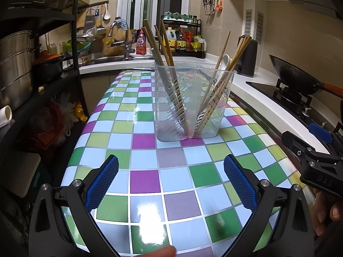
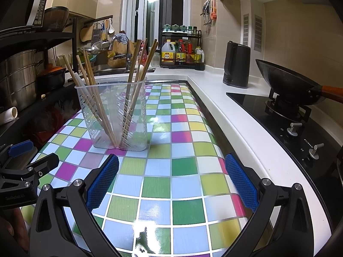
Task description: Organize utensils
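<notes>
Checkered in green, purple, blue and yellow, the glossy desk [image 1: 150, 182] in front of you runs down the middle of a narrow kitchen, with a white counter [image 2: 225, 115] along its right side. Your clear plastic slotted utensil holder [image 1: 193, 107] stands upright on the desk, ahead of both tools. Its two compartments hold wooden chopsticks [image 1: 171, 81] leaning outward in a V: one bundle tilts left, the other tilts right beside a white ceramic spoon [image 1: 225, 63].

Your left hand-held gripper [image 1: 171, 184] hovers low over the desk with its blue-padded fingers [image 1: 103, 184] spread wide and nothing between them. Your right hand-held gripper [image 2: 171, 182] is spread just as wide and likewise holds nothing; it sits well short of the holder, which lies ahead and to its left.

On the counter a dark electric kettle [image 2: 235, 64] stands near a black wok [image 2: 289, 83] resting on the black glass stove [image 2: 268, 115].
</notes>
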Motion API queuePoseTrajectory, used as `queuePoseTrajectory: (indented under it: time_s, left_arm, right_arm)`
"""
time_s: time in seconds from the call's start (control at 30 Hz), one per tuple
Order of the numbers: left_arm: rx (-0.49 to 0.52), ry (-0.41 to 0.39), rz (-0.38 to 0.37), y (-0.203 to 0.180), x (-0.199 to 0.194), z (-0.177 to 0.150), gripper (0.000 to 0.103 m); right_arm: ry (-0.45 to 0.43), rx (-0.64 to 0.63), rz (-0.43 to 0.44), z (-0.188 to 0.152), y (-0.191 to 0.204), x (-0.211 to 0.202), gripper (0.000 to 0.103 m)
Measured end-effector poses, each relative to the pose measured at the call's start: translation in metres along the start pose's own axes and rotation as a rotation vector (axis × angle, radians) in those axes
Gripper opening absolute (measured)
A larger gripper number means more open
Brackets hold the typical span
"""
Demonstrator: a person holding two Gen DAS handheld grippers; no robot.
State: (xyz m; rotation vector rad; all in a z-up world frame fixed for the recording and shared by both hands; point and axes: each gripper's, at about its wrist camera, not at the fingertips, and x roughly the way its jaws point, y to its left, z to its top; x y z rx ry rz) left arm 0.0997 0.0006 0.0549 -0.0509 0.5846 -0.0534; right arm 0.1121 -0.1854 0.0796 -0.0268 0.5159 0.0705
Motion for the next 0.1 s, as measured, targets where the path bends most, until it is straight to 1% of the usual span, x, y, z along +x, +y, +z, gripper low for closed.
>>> queuePoseTrajectory:
  time_s: [0.1]
  left_arm:
    - [0.003, 0.005, 0.001, -0.0001, 0.001, -0.0005, 0.095]
  right_arm:
    - [0.003, -0.001, 0.0, 0.0, -0.0003, 0.0001, 0.098]
